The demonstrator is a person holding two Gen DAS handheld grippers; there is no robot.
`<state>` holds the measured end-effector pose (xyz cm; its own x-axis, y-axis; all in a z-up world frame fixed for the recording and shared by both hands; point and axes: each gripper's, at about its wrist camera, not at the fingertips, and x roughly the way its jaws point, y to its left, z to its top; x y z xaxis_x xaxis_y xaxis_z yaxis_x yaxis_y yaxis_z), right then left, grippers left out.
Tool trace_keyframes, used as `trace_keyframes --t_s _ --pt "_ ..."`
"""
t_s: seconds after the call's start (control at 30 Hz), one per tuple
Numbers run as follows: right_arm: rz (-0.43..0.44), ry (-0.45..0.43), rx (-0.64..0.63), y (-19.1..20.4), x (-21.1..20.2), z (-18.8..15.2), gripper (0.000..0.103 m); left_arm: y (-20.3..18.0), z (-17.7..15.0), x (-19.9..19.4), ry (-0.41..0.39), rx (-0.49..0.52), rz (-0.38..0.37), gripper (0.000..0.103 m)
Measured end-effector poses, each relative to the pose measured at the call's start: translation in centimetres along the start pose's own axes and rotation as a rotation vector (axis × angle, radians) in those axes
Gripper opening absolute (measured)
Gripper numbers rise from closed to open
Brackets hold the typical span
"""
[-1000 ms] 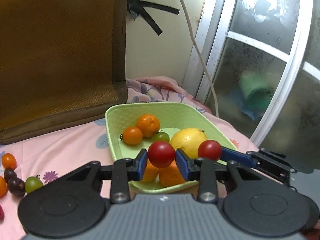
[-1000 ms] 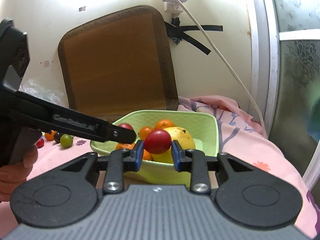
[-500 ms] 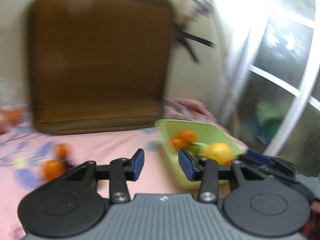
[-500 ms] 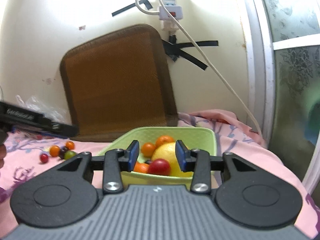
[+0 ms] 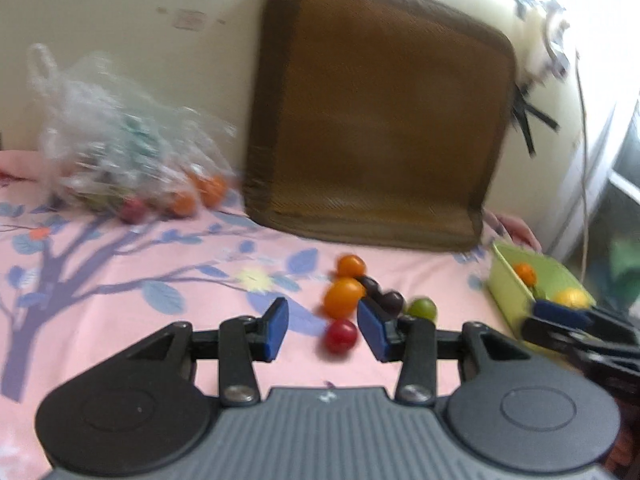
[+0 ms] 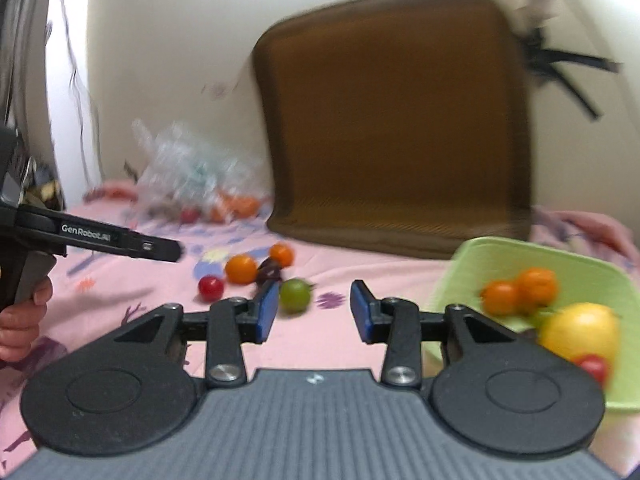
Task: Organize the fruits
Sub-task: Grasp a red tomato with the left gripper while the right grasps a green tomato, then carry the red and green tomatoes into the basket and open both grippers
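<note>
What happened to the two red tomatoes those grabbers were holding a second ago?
Both were let go. The left gripper and right gripper now stand open and empty, swung leftward away from the green bowl toward the loose fruit on the pink cloth. A red tomato now lies in the bowl beside the lemon. The loose fruit stayed put.

The pink flower-printed cloth [image 5: 120,320] looks soft and matt. A brown woven cushion [image 5: 376,120] shows coarse weave; the crinkled clear plastic bag [image 5: 104,136] and small round red tomato [image 5: 340,335] look glossy.
</note>
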<state>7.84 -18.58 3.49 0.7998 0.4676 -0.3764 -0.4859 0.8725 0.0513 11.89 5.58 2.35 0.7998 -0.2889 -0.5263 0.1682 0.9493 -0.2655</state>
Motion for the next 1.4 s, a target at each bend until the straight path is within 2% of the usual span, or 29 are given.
trace_keyframes --t_s 0.03,0.07,0.23,0.33,0.43,0.47,0.53,0.67,0.77,1.13,1.27,1.4 --pt "0.005 0.024 -0.005 0.3 1.1 0.1 0.042 -0.3 -0.4 0.2 0.01 0.012 -0.009 0.048" --pt "0.009 0.046 -0.004 0.4 2.0 0.2 0.043 -0.8 -0.6 0.9 0.024 0.028 -0.017 0.049" --pt "0.012 0.13 0.012 0.2 5.5 0.8 0.043 -2.3 -1.4 2.9 0.054 0.096 0.006 0.049" --pt "0.03 0.158 0.022 0.0 6.6 0.9 0.043 -2.1 -1.6 3.6 0.065 0.085 0.023 0.049" --pt "0.042 0.176 0.024 0.0 7.3 0.9 0.043 -1.8 -1.6 3.8 0.071 0.074 0.026 0.044" --pt "0.05 0.186 0.025 0.1 7.6 0.8 0.041 -1.9 -1.7 3.8 0.07 0.08 0.031 0.036" --pt "0.044 0.205 0.023 0.1 7.9 0.7 0.031 -2.1 -1.7 3.8 0.07 0.093 0.042 0.026" --pt "0.024 0.165 0.031 -0.1 6.5 0.6 0.031 -2.4 -1.8 3.5 0.061 0.095 0.038 0.026" --pt "0.026 0.147 0.034 -0.2 4.6 0.1 0.031 -3.0 -2.3 2.8 0.065 0.071 -0.015 0.026" --pt "-0.065 0.08 0.044 -1.4 -4.3 -3.6 0.031 -10.5 -4.7 0.8 0.089 0.165 -0.181 0.026" --pt "-0.106 0.056 0.074 -1.9 -6.1 -4.5 0.031 -12.5 -5.7 0.7 0.109 0.205 -0.201 0.026" --pt "-0.148 -0.014 0.095 -3.3 -7.8 -3.9 0.031 -13.8 -4.3 0.7 0.104 0.209 -0.231 0.026"
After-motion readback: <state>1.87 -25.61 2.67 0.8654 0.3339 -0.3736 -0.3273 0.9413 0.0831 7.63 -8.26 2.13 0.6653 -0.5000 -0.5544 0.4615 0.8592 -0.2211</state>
